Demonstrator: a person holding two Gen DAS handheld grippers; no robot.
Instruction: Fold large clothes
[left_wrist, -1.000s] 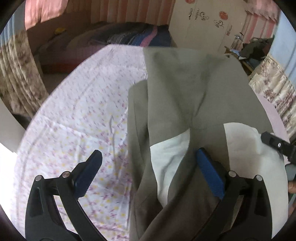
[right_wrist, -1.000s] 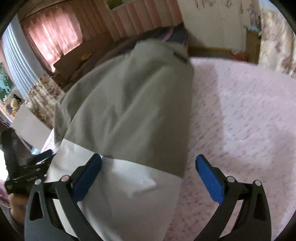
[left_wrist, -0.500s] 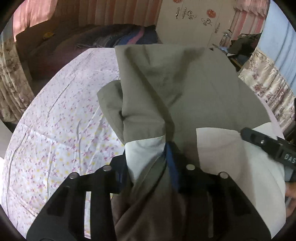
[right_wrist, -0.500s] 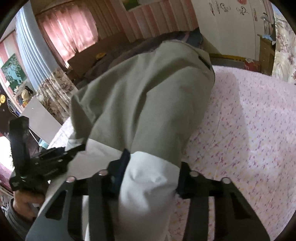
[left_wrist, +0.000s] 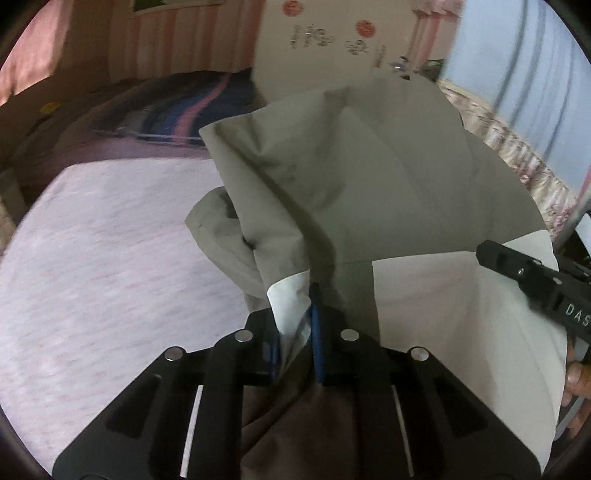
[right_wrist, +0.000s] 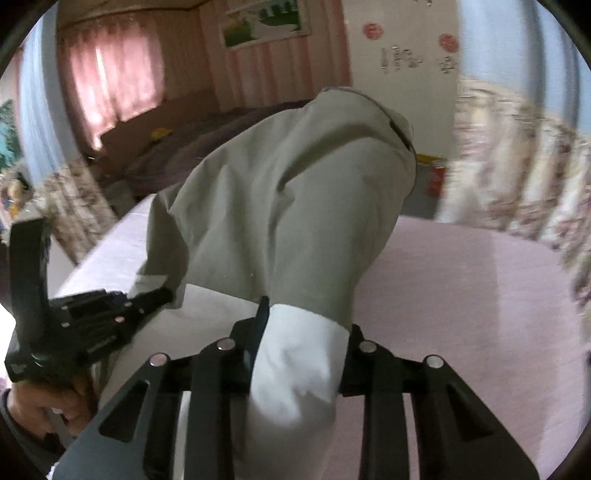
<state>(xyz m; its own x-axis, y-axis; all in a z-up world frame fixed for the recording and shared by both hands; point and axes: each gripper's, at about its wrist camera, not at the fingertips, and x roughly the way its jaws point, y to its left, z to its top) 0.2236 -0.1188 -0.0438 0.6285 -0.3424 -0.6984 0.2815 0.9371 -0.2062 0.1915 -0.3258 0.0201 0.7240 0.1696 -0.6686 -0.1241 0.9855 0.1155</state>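
Observation:
A large olive-grey garment (left_wrist: 362, 177) with white lower panels is lifted off the bed, its far end raised. My left gripper (left_wrist: 295, 332) is shut on a bunched white and grey edge of it. My right gripper (right_wrist: 301, 347) is shut on a thick white fold of the same garment (right_wrist: 288, 206). The right gripper's body shows at the right edge of the left wrist view (left_wrist: 532, 280). The left gripper shows at the left of the right wrist view (right_wrist: 85, 332), held in a hand.
The bed with a pink floral sheet (left_wrist: 103, 266) lies under the garment and to its right (right_wrist: 461, 314). A dark striped blanket (left_wrist: 166, 114) lies beyond. A white wardrobe (left_wrist: 325, 40), floral curtains (right_wrist: 517, 166) and pink curtains (right_wrist: 110, 74) surround the bed.
Both grippers closed from wide open onto the garment's near edge. They have since lifted it, so the far part rises off the bed. The view is motion-blurred.

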